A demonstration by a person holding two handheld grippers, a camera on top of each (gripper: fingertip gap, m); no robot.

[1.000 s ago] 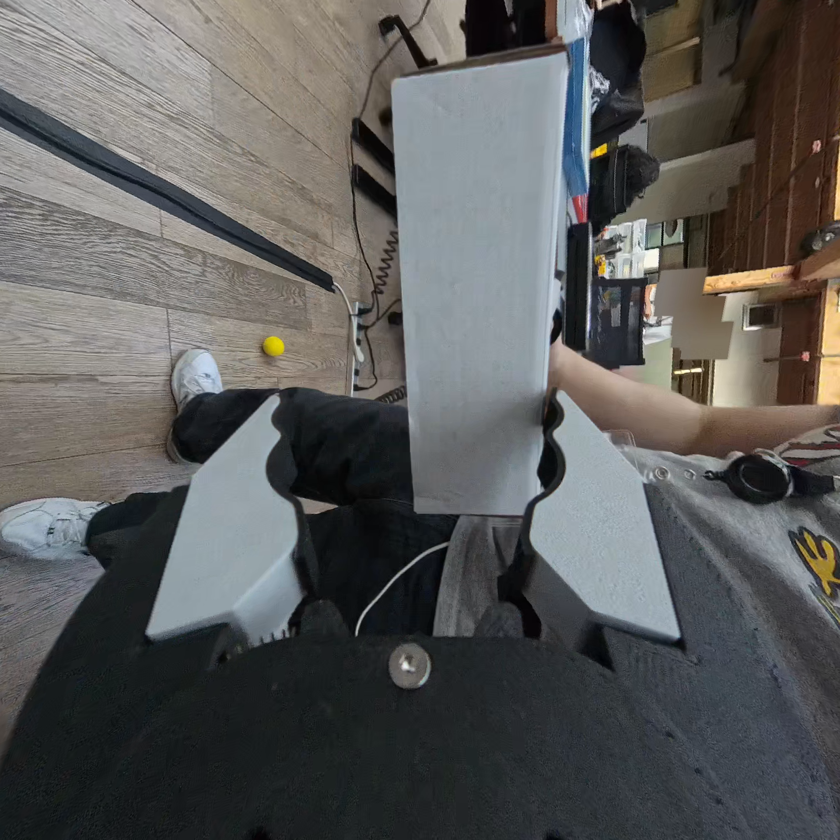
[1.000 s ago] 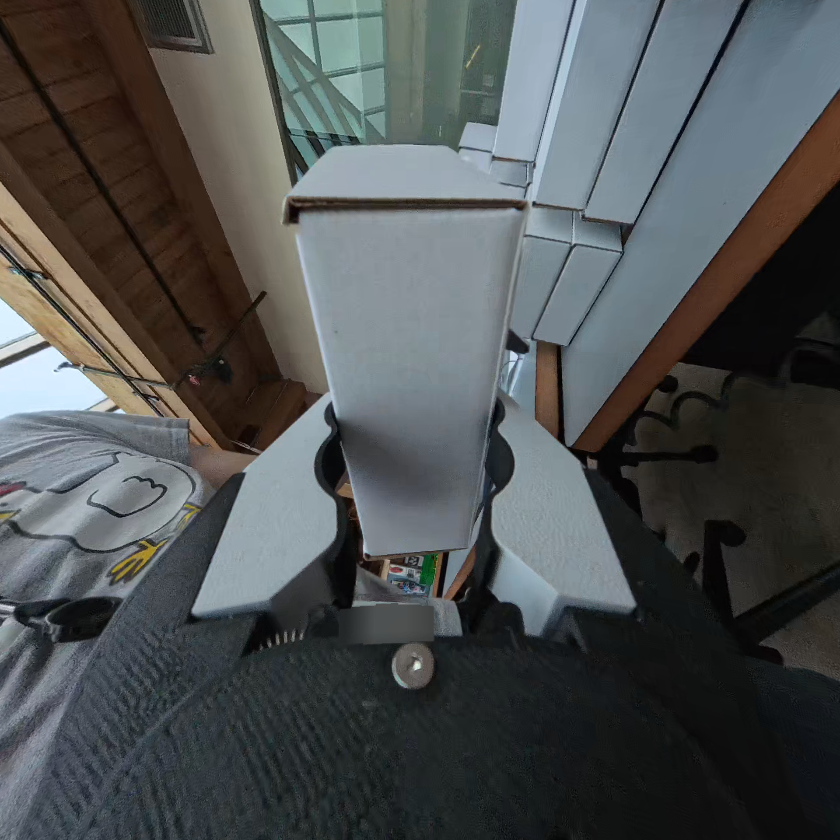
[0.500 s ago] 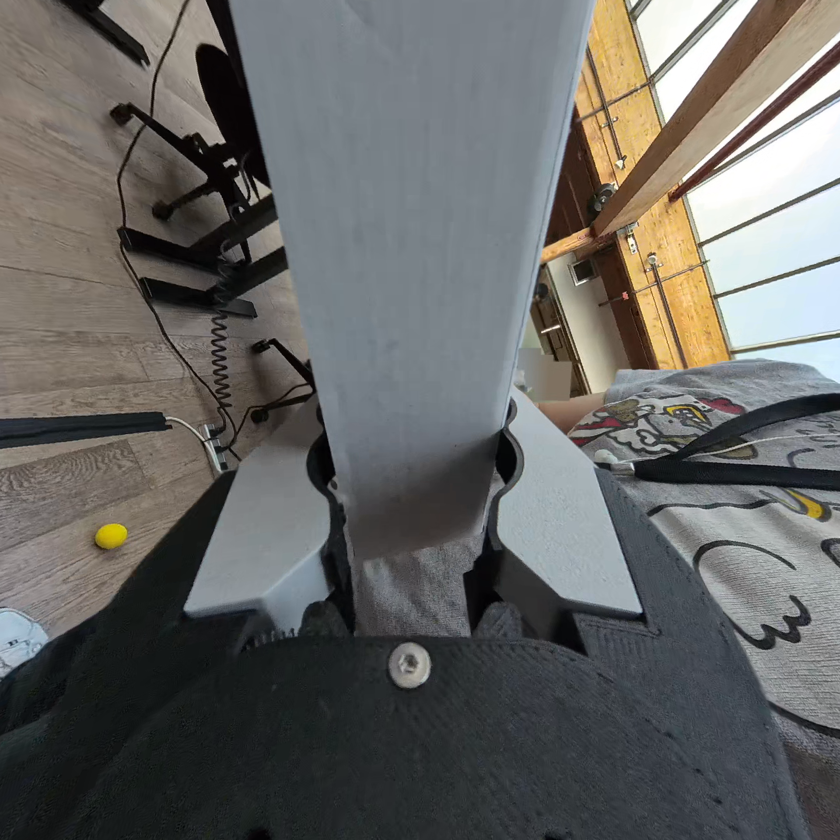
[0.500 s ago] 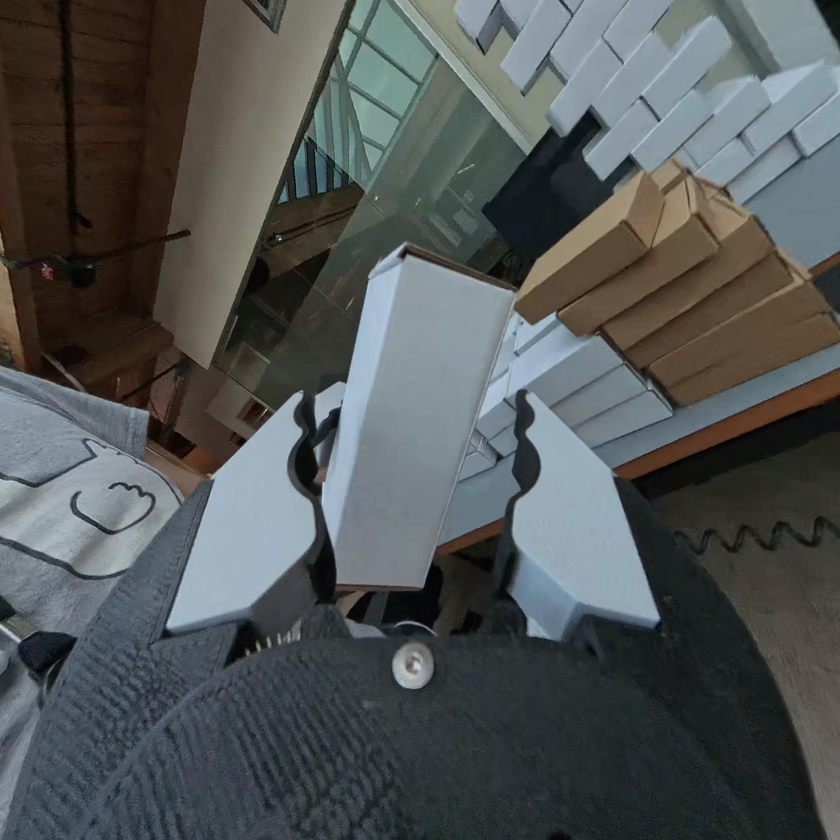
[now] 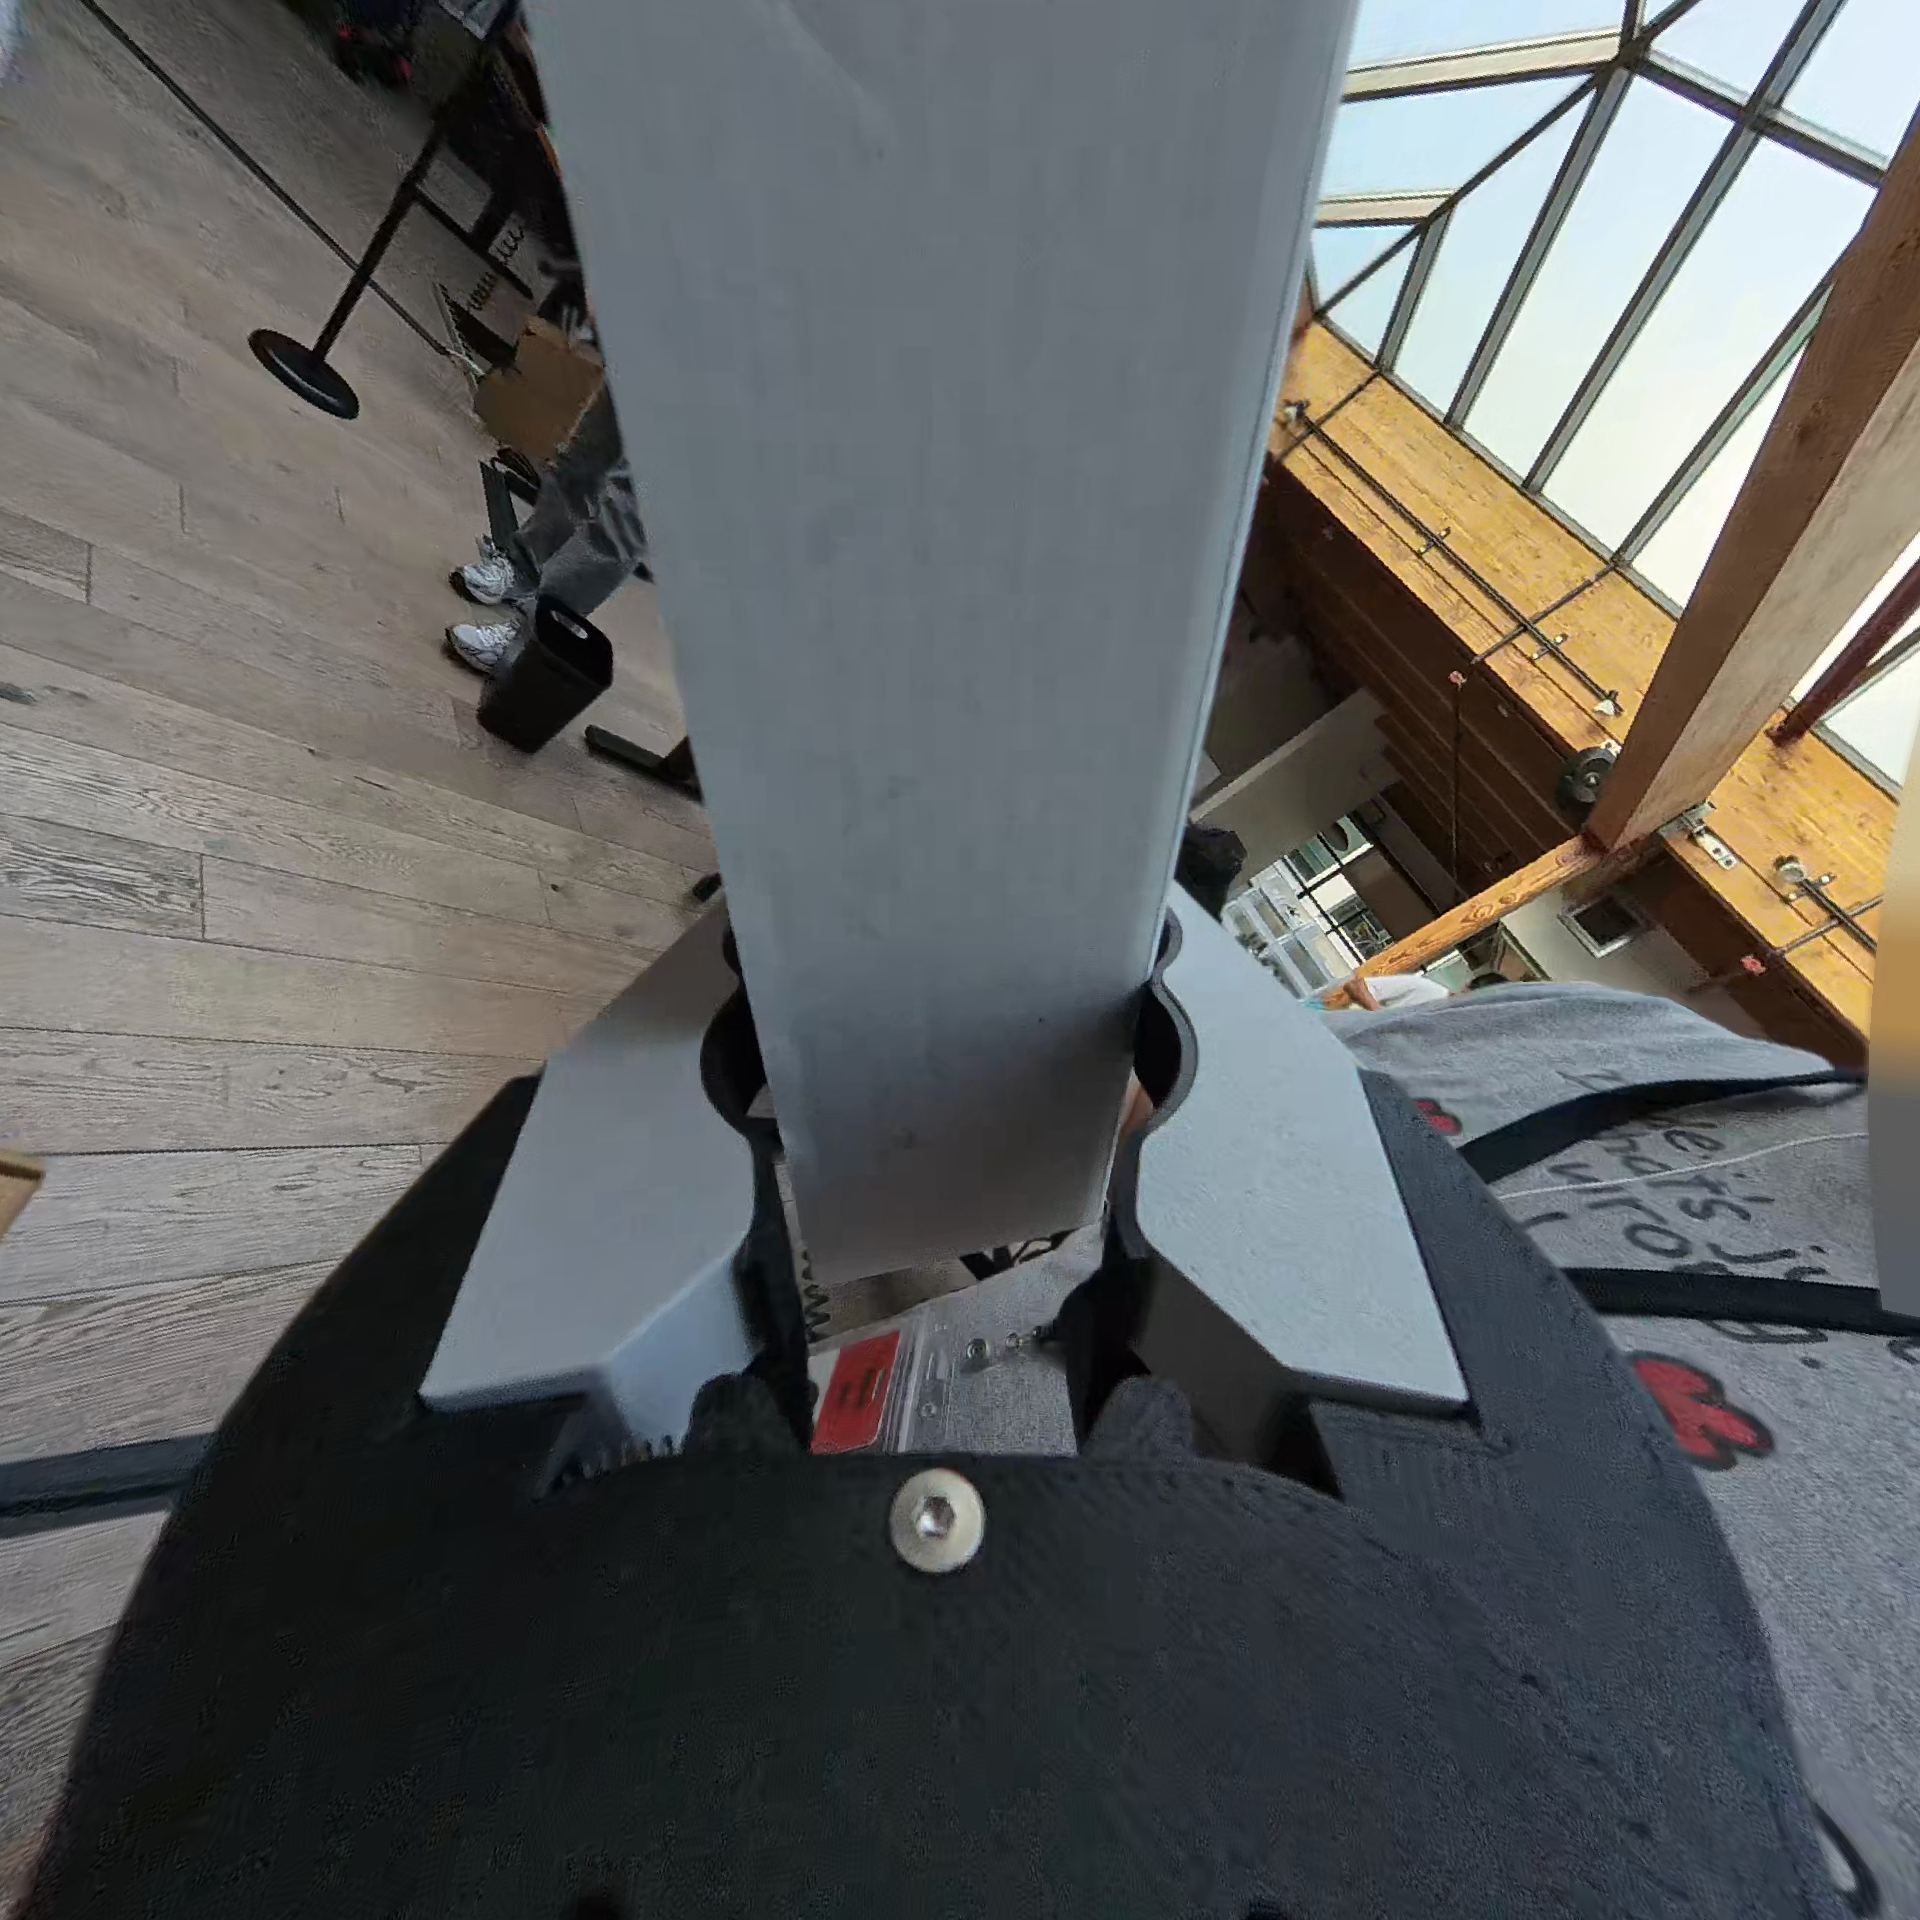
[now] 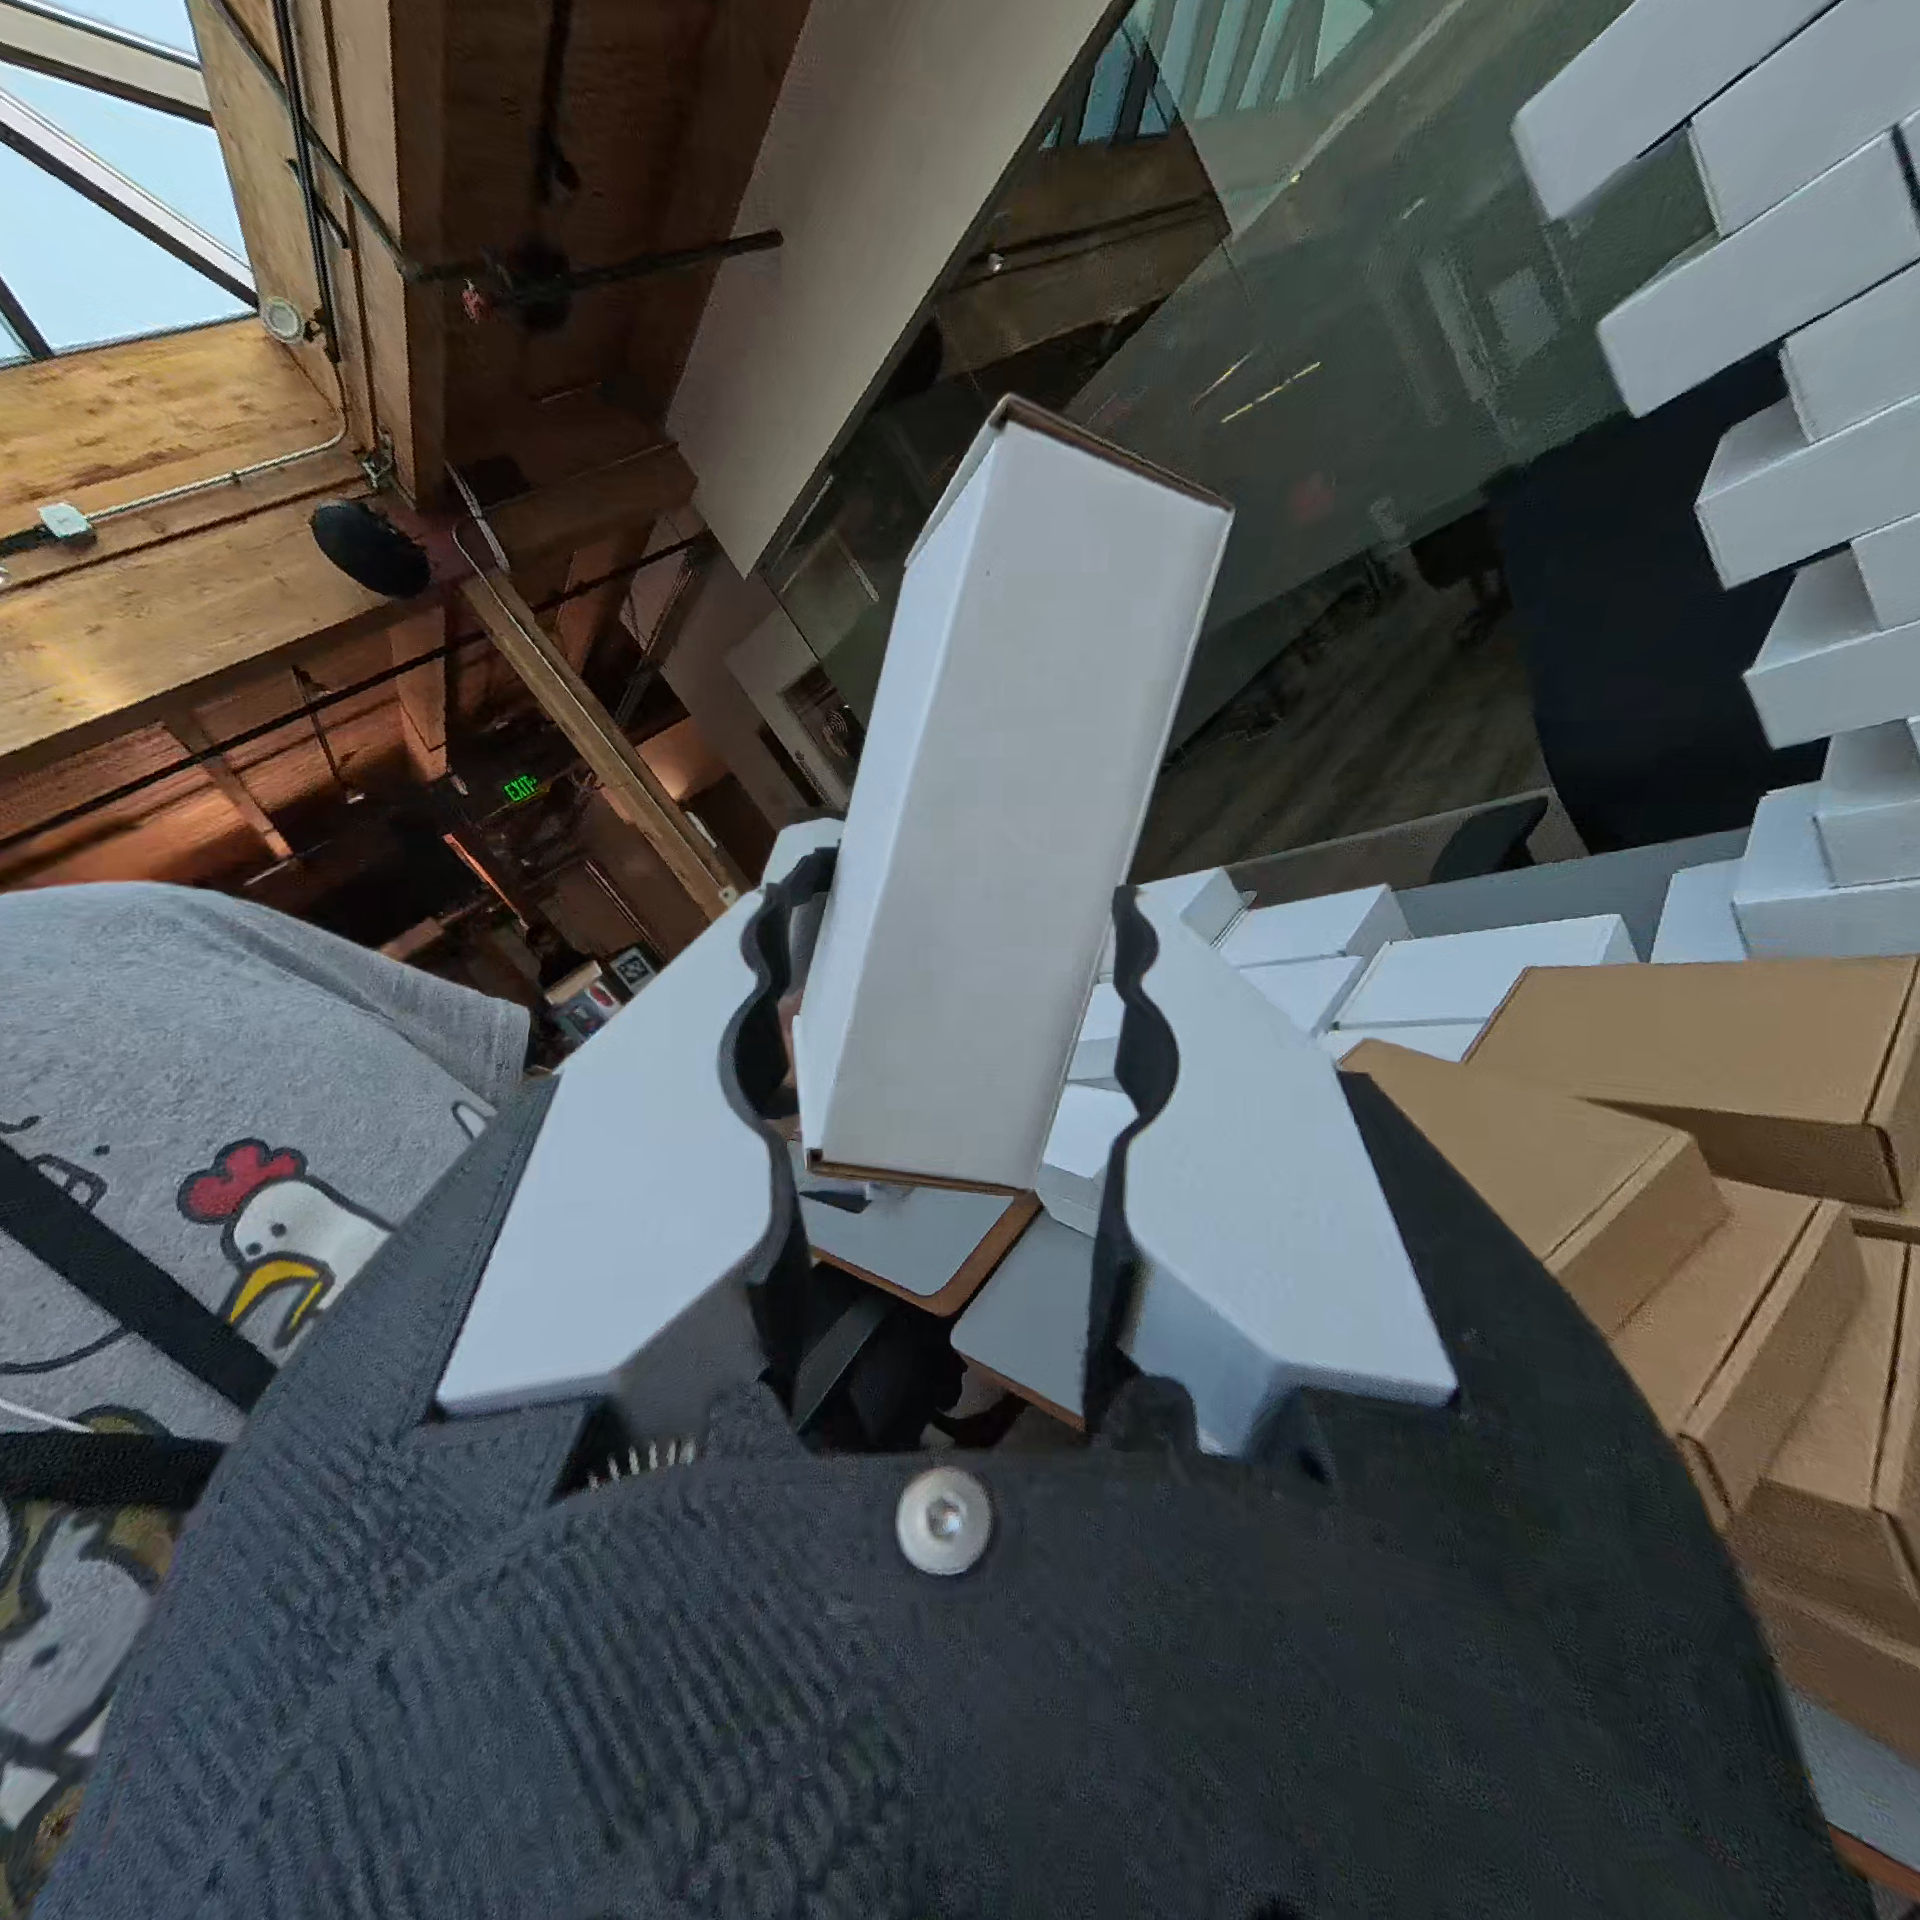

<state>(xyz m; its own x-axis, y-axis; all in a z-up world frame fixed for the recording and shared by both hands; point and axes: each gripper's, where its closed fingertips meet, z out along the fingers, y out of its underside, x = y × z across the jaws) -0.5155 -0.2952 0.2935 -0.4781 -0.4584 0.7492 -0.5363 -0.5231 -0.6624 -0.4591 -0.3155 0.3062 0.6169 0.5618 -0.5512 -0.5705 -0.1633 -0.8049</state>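
a long white cardboard box (image 5: 935,582) is clamped in the left gripper (image 5: 940,1049); both of its grey fingers (image 5: 613,1195) are pressed against the box's near end, one on each side. the box's long axis is laid straight forward along the fingers, out past the top edge of the left wrist view, so its far end cannot be seen there. behind it, to the gripper's left, a wood-plank floor (image 5: 208,831) and a black bin (image 5: 545,675) are seen; to its right, a timber beam (image 5: 1766,499) and skylight panes.

in the right wrist view the same kind of white box (image 6: 997,831) is seen standing between the fingers of the right gripper (image 6: 940,1049). this gripper is released: a clear gap is left between the box and the finger on the gripper's right, while the box lies close against the inner pad of the finger on its left; whether it is touched there cannot be told. the box's long axis is tilted forward and slightly to the gripper's right, its brown-edged far end uppermost. the box is therefore held by the left gripper, while the right one merely brackets it.

to the right gripper's right, stacked brown cardboard boxes (image 6: 1683,1195) are seen near, and white boxes (image 6: 1829,416) are piled farther forward. a grey printed shirt (image 6: 208,1091) is visible to its left.
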